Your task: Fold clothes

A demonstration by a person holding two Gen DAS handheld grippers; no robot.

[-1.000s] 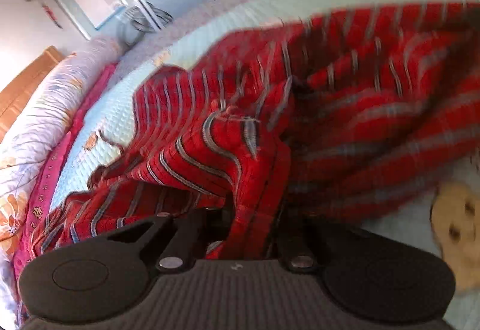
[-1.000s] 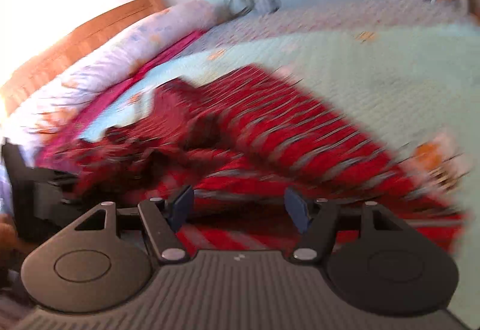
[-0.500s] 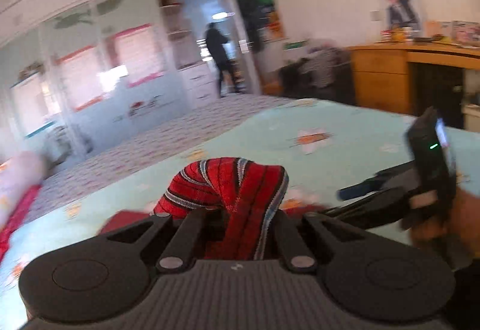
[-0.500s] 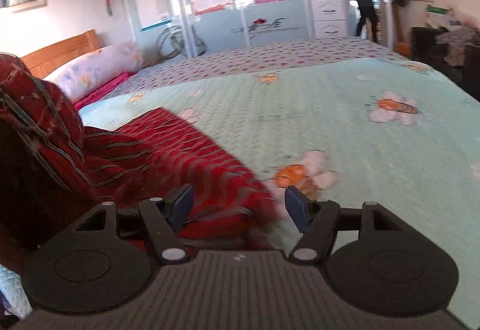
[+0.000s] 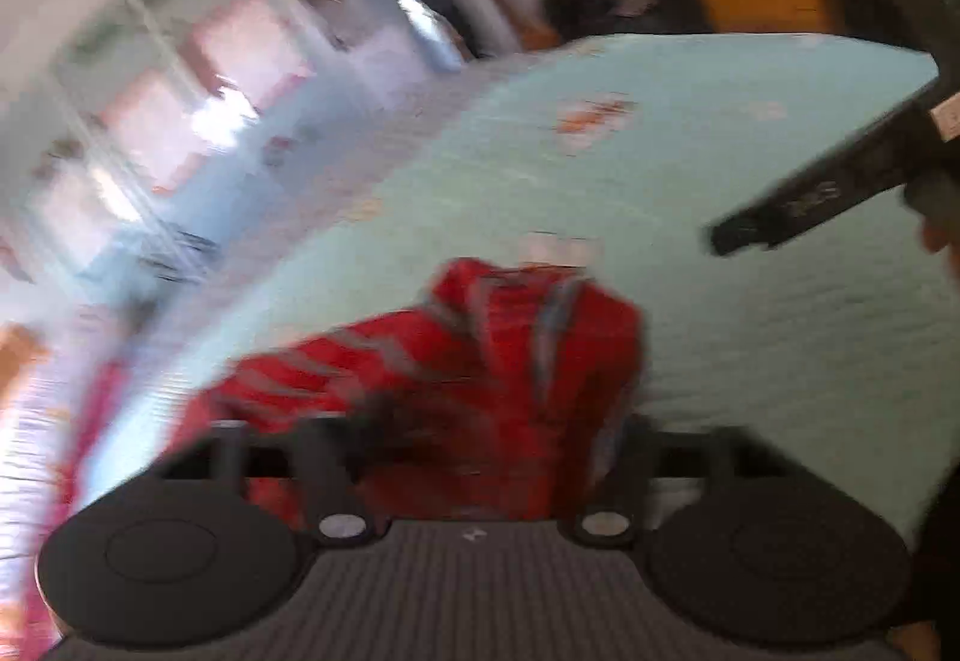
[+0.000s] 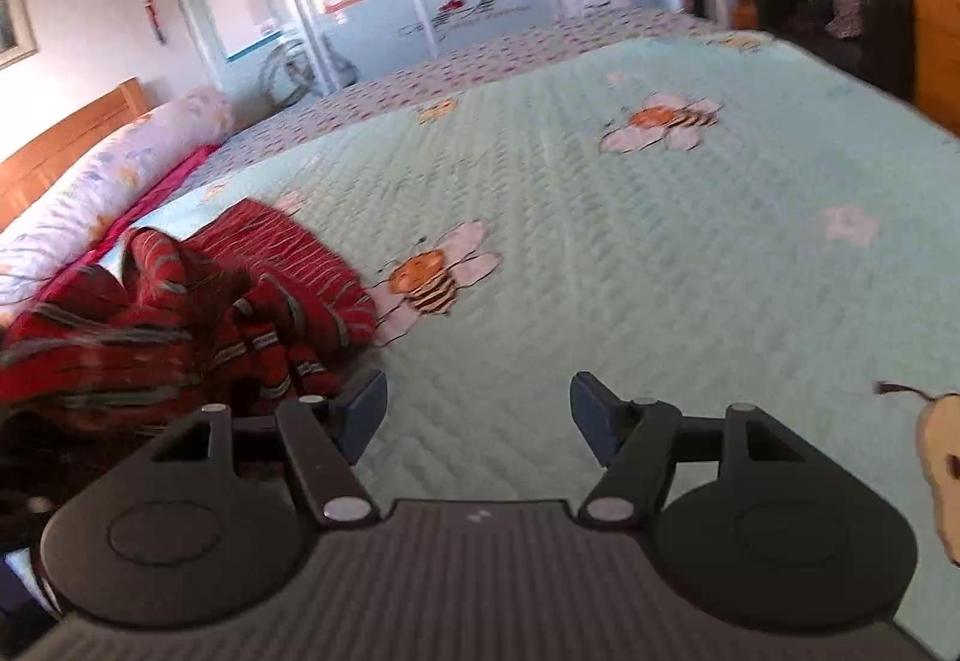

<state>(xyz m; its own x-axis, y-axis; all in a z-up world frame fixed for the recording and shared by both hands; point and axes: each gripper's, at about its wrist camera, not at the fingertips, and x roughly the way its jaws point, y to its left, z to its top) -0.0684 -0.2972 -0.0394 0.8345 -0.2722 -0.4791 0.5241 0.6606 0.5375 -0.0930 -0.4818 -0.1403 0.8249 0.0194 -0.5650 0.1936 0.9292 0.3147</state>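
the left gripper has just been opening its jaws, and they now stand wide with a bunched end of the red striped garment lying between them; the view is badly blurred, so whether the cloth touches a pad is hard to say, but the fingers look spread clear of it rather than pinching. the right gripper stands open and empty, its blue pads apart over bare quilt, with nothing between them. it also shows in the left wrist view as a dark shape at the right edge, above the bed and apart from the cloth.

just left of the right gripper, the garment lies in a rumpled heap on the pale green quilt, near the pink-edged pillow and touching the bee print at its edge. part of it lies fairly flat toward the far side, but the near part is twisted and piled.

as a judgement, the folding is at an early or middle stage: no neat rectangle shows, no edges line up. the garment probably has to be spread or smoothed, then folded over and squared, with both hands free to take new hold.
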